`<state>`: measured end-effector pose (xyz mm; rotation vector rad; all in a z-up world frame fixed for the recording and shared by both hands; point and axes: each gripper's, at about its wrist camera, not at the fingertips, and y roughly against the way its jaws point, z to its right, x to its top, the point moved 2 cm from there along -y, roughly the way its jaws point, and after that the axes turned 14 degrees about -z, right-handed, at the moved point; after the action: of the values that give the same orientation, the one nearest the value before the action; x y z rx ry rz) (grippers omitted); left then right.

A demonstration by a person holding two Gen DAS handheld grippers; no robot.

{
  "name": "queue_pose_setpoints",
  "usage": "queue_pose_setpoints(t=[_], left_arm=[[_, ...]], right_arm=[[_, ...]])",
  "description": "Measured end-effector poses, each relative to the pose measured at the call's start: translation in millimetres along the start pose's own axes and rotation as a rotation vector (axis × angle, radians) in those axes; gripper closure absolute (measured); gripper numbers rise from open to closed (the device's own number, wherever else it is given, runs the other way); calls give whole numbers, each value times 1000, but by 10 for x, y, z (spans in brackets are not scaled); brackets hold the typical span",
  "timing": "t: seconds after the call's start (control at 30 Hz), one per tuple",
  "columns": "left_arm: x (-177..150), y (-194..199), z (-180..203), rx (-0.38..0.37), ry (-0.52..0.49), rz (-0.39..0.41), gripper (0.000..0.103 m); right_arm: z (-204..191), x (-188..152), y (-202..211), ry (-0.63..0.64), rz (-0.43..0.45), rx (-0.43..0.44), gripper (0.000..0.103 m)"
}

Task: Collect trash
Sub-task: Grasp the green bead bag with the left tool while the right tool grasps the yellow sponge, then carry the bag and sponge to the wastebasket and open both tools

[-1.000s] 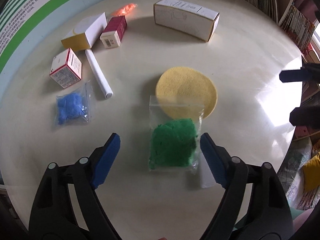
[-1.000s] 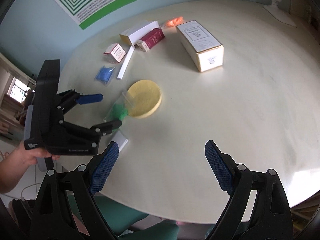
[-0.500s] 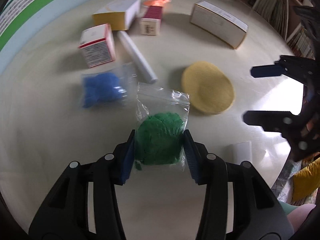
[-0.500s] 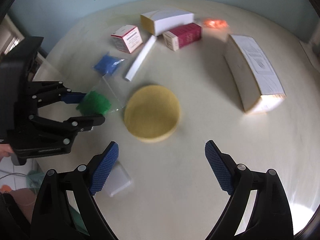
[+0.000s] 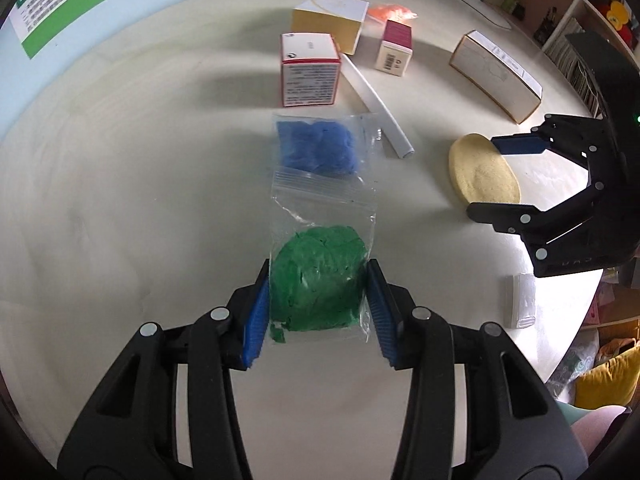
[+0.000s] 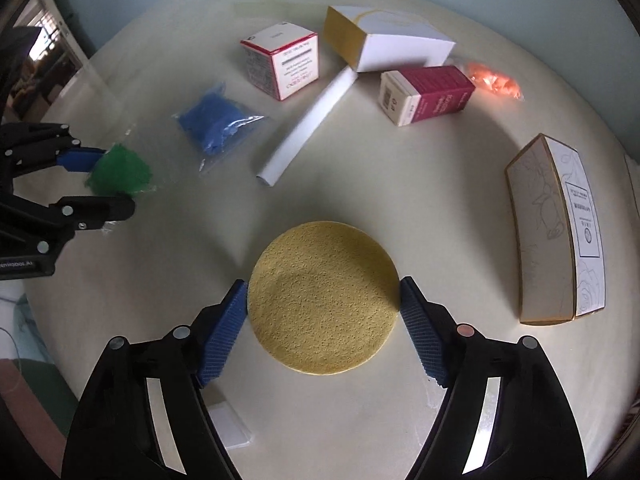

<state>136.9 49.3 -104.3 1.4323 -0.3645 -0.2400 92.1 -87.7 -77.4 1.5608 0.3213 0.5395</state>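
A clear zip bag of green putty (image 5: 316, 248) lies on the round cream table (image 5: 120, 208). My left gripper (image 5: 318, 280) is shut on the bag, and its blue pads (image 5: 256, 308) press both sides of the green lump. The same gripper (image 6: 116, 182) and green bag (image 6: 120, 172) show at the left of the right wrist view. A round yellow sponge (image 6: 324, 300) lies flat between the jaws of my right gripper (image 6: 322, 292). Those jaws are closing, and the pads (image 6: 226, 328) stand at the sponge's two edges without visibly squeezing it.
Beyond the green bag are a bag of blue putty (image 5: 316, 148), a white tube (image 5: 380, 116), a red-and-white box (image 5: 310, 68), a yellow-and-white box (image 5: 328, 20), a maroon box (image 5: 396, 46) and an orange bag (image 5: 390, 10). A long white box (image 6: 560, 232) lies right. A small white packet (image 5: 520, 300) sits near the table edge.
My left gripper has shut on the green bag and carried it left, up to the blue bag. My right gripper has come down over the yellow sponge and its jaws have narrowed.
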Motion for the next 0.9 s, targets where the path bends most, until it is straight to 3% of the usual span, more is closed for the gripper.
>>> queue_pose_setpoints(t=[0.23, 0.43, 0.63, 0.9], left_arm=[[6, 143, 89, -4, -39, 12, 61], [154, 186, 516, -5, -135, 25, 61], [231, 233, 1112, -7, -273, 38, 61], [135, 260, 2314, -47, -525, 42, 61]], right_arm=[[213, -120, 152, -55, 29, 34, 27], [432, -441, 396, -141, 75, 47, 27], [722, -1143, 625, -313, 122, 52, 27], [1135, -2515, 873, -622, 190, 40, 27]])
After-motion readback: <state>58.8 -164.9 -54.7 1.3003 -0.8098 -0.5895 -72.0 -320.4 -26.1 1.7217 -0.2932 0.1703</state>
